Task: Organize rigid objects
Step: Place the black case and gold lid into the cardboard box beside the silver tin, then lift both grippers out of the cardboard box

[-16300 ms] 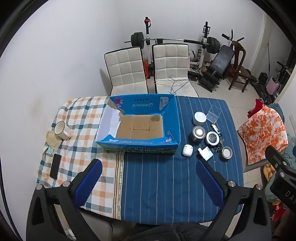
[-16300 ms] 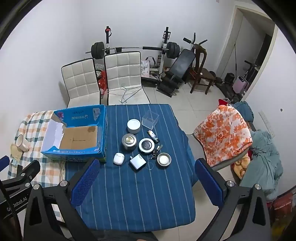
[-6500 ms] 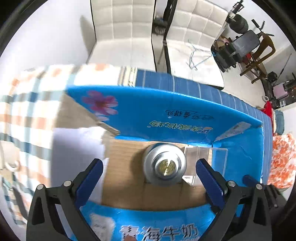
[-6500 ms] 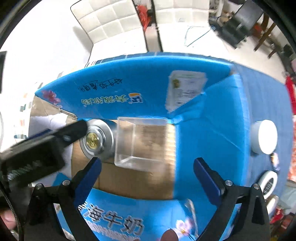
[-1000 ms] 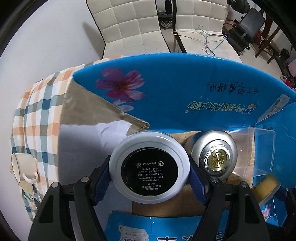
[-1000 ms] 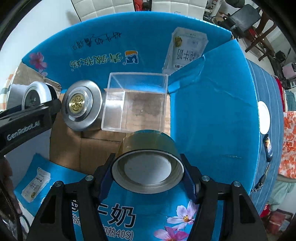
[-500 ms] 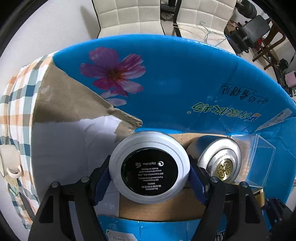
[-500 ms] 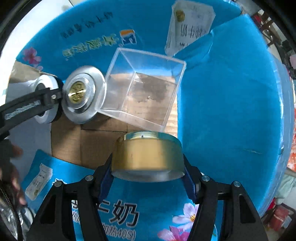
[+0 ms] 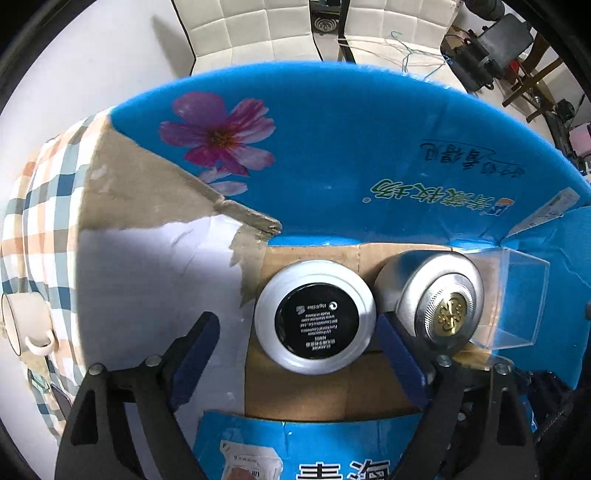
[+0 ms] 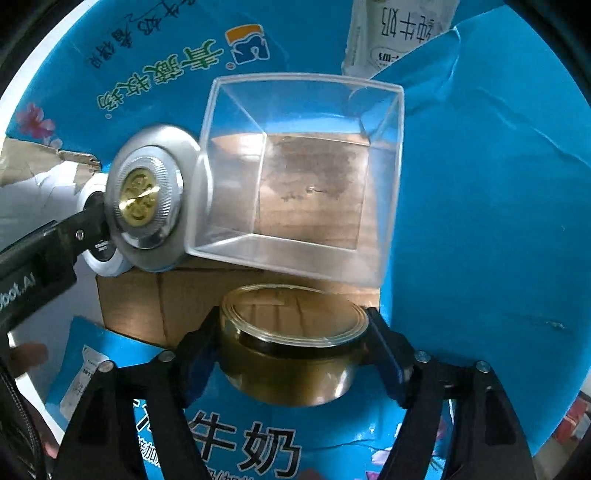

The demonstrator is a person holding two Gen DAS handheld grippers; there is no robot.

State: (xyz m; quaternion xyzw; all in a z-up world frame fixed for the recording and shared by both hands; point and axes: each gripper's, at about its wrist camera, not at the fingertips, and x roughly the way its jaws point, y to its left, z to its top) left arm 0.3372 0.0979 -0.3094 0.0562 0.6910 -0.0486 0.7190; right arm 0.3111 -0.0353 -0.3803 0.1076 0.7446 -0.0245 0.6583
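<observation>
A blue cardboard box (image 9: 332, 147) holds a round silver compact with a black label (image 9: 316, 326), a silver tin with a gold emblem (image 9: 441, 302) and a clear plastic box (image 9: 517, 295). My left gripper (image 9: 297, 354) is open just above the compact, its fingers apart from it. In the right wrist view, my right gripper (image 10: 293, 350) is shut on a roll of brownish tape (image 10: 291, 343), held low over the box (image 10: 480, 184) in front of the clear plastic box (image 10: 303, 177). The silver tin (image 10: 147, 195) lies to the left of it.
The box stands on a checked and blue striped tablecloth (image 9: 40, 206). A white mug (image 9: 26, 325) sits left of the box. White chairs (image 9: 277, 33) and gym gear stand behind the table. The left gripper's arm (image 10: 40, 254) reaches in at the left of the right wrist view.
My left gripper has opened and let go of the silver compact, which now lies on the box floor. My right gripper has lowered the tape roll further into the box.
</observation>
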